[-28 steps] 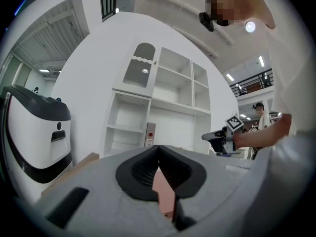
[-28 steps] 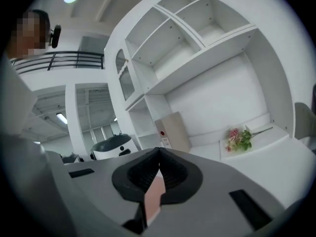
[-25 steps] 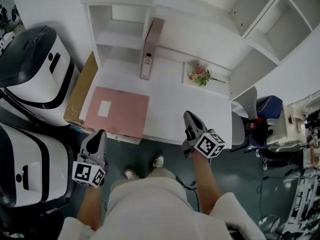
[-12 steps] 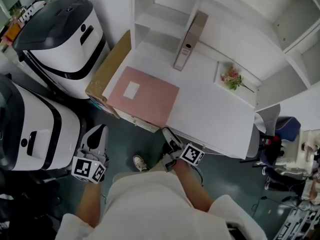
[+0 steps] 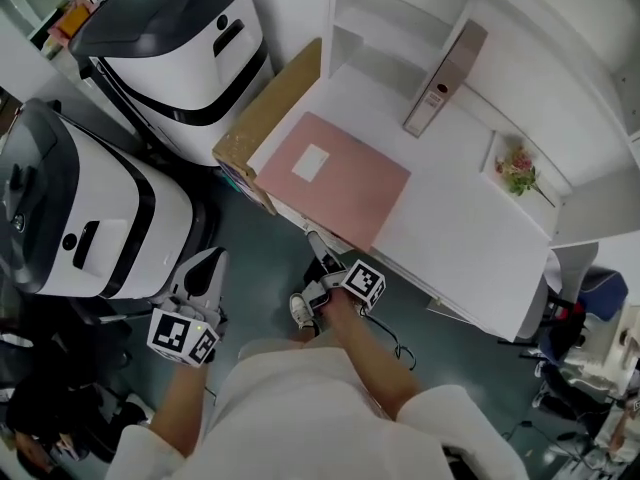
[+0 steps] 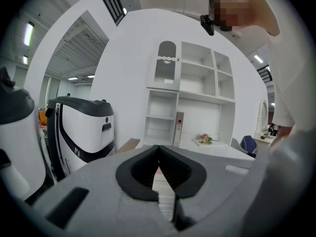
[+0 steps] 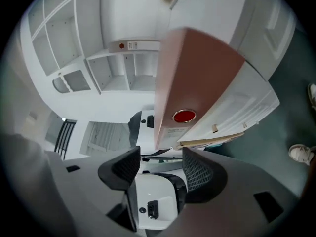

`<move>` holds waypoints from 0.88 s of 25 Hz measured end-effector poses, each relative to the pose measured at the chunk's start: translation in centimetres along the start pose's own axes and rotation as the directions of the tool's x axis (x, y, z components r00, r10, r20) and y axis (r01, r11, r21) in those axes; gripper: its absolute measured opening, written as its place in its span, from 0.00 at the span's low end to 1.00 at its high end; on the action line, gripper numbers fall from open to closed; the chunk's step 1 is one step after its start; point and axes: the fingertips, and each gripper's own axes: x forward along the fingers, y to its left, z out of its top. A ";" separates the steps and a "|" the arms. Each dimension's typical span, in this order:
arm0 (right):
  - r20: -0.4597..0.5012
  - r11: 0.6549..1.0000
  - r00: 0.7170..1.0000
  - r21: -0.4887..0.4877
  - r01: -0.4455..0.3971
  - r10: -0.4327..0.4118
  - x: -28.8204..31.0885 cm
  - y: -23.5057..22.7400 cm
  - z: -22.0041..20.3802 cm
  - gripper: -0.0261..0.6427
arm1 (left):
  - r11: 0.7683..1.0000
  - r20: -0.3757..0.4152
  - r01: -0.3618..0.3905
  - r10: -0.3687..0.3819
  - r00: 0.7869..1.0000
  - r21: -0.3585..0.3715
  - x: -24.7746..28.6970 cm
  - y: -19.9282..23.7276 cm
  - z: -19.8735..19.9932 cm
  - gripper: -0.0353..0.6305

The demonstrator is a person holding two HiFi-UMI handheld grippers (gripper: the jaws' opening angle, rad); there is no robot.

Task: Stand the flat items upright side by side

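Two binders [image 5: 335,178] [image 5: 445,65], two white machines [image 5: 175,43] [image 5: 80,218], one cardboard box [image 5: 270,113], one flower sprig [image 5: 517,168].

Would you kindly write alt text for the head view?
A pink binder lies flat at the near edge of the white desk; a second binder stands upright by the shelves. The right hand-held gripper, its jaws just opened further with nothing between them, is close to the pink binder; the left hand-held gripper is lower, beside a white machine.
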 end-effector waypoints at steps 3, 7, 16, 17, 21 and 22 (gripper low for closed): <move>0.022 0.999 0.999 0.033 -0.028 0.027 2.3 0.0 0.1 0.47 | 1.000 -0.021 0.009 -0.009 1.000 0.013 -0.1 -0.3 -0.1 0.08; 0.128 0.995 0.992 0.097 -0.023 0.010 4.6 -1.3 1.3 0.67 | 0.999 -0.069 0.017 -0.015 0.997 0.030 -0.6 -0.3 -1.0 0.08; 0.298 0.987 0.953 0.160 0.007 -0.055 7.3 -3.2 5.2 0.60 | 0.997 -0.132 0.061 -0.055 0.990 0.043 0.3 -1.1 -2.2 0.08; 0.288 0.988 0.956 0.156 0.005 -0.050 7.4 -3.1 5.4 0.58 | 0.996 -0.133 0.070 -0.064 0.989 0.046 0.7 -1.2 -2.2 0.08; 0.233 0.990 0.972 0.140 0.001 -0.034 6.7 -2.9 4.8 0.54 | 0.993 -0.144 0.110 -0.102 0.984 0.052 1.7 -1.9 -2.5 0.08; 0.224 0.992 0.974 0.127 0.006 -0.034 6.1 -2.8 4.7 0.50 | 0.992 -0.144 0.119 -0.110 0.983 0.049 2.0 -2.0 -2.5 0.08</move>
